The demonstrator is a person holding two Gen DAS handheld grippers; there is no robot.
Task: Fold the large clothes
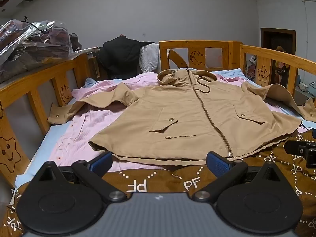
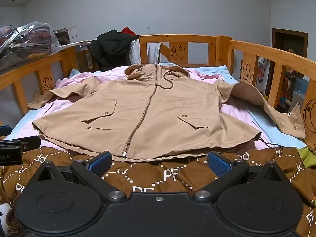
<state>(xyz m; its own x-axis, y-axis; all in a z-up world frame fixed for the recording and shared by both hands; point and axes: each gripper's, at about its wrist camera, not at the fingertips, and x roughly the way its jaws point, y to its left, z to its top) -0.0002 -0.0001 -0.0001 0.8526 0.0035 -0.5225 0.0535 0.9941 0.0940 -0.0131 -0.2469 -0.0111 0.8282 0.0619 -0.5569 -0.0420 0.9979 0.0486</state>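
Wooden rails fence the bed [image 1: 199, 45]; I see the tan jacket [image 1: 189, 114] spread flat mid-frame, zipped, sleeves out, ready for folding. My left hand-held gripper [image 1: 158, 164] and right hand-held gripper [image 2: 159, 163] hang wide open, empty, beside its hem.

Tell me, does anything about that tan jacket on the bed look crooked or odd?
Mostly tidy: the tan jacket lies flat and zipped. Its right sleeve humps up against the wooden bed rail instead of lying flat, and a drawstring loops loose near the collar.
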